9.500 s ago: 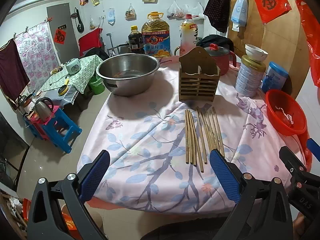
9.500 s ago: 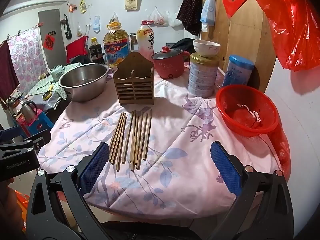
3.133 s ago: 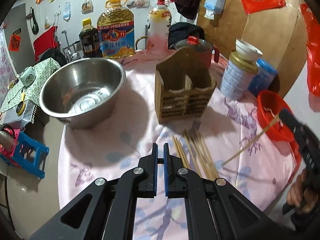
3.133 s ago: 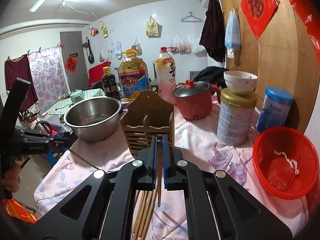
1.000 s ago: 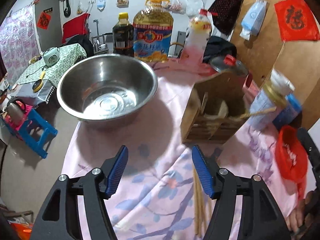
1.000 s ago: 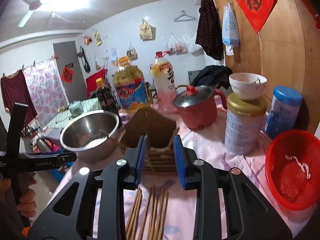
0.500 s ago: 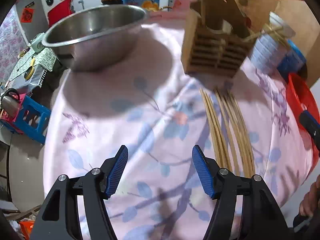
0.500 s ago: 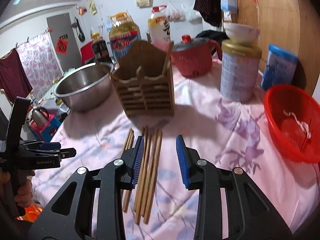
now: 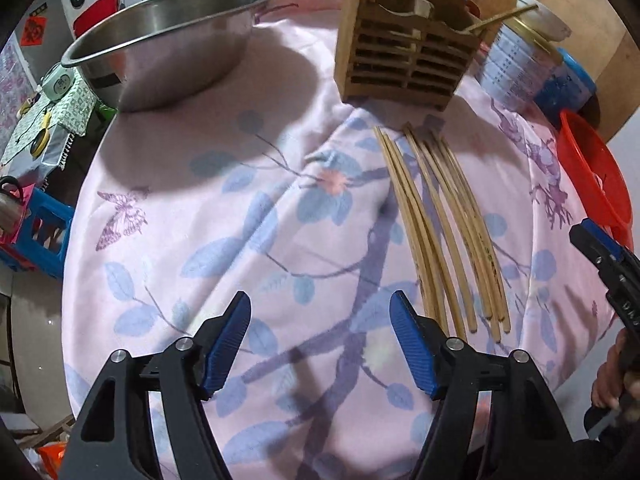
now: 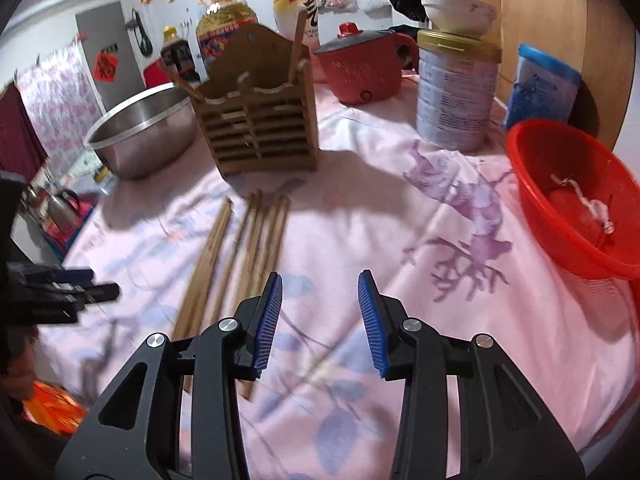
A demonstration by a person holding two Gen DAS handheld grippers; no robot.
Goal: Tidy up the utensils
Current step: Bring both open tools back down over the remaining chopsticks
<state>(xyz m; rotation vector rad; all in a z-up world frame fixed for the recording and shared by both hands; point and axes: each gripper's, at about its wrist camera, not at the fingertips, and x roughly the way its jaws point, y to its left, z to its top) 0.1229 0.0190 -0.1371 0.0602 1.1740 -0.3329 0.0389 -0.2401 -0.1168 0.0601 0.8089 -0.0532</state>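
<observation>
Several wooden chopsticks (image 9: 440,216) lie side by side on the pink floral cloth, in front of a slatted wooden holder (image 9: 404,56). The holder has a chopstick standing in each side; in the right wrist view the holder (image 10: 260,128) shows one leaning left and one upright. My left gripper (image 9: 320,340) is open and empty, low over the cloth, just left of the chopsticks' near ends. My right gripper (image 10: 320,316) is open and empty, just right of the chopsticks (image 10: 244,248).
A steel bowl (image 9: 160,40) stands at the back left. A milk-powder tin (image 10: 456,92) with a white bowl on top, a blue canister (image 10: 544,88), a red pot (image 10: 360,72) and a red basket (image 10: 572,200) fill the right side. Oil bottles stand behind.
Both grippers have come down closer to the cloth and the loose chopsticks. The right gripper's jaws stand a little wider. Each had put a chopstick in the holder earlier.
</observation>
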